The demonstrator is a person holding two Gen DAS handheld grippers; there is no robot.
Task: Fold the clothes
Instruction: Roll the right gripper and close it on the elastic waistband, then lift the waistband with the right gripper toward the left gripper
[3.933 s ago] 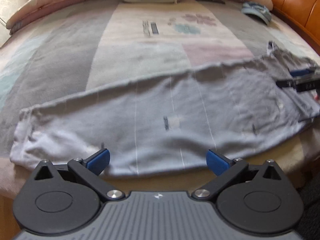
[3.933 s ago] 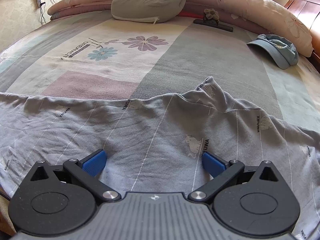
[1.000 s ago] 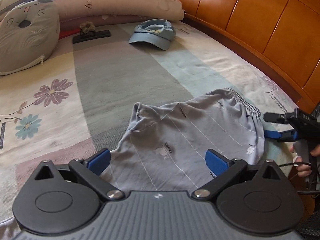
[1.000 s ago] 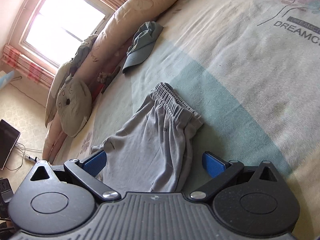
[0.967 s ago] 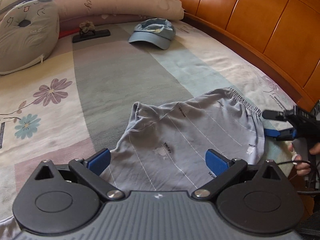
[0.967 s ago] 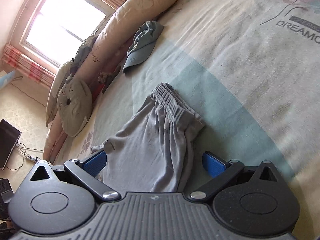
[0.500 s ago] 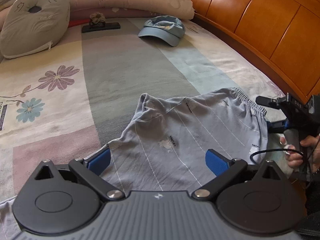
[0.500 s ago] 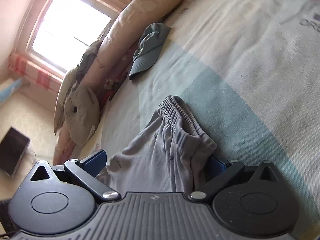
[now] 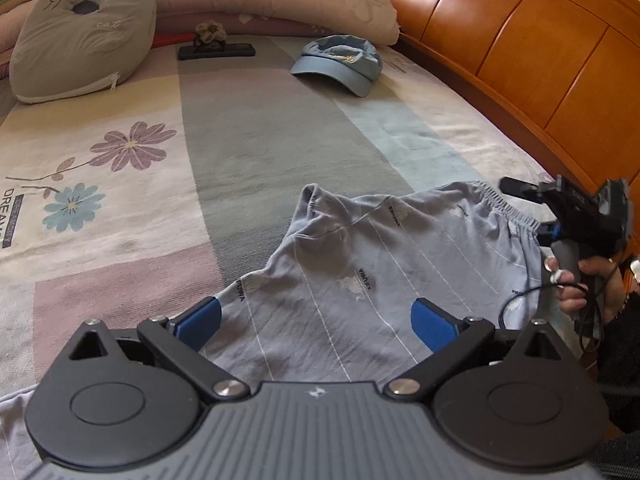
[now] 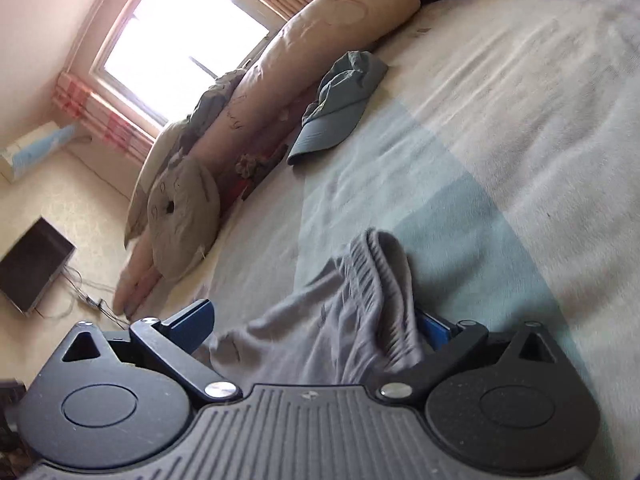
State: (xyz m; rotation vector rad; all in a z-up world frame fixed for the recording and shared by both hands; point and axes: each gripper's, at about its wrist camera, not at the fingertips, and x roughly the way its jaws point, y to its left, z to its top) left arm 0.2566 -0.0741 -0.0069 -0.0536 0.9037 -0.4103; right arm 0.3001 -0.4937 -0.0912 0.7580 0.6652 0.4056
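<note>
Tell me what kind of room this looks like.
Most likely a bedroom. The grey pants lie on a bed covered by a flower-print sheet, long pillows line its far edge, and a curved wooden headboard runs along one side. A curtained window shows in the right wrist view.

blue cap [image 9: 340,63] on bed | cat pillow [image 9: 82,34] | wooden headboard [image 9: 520,32] | window [image 10: 180,40]
</note>
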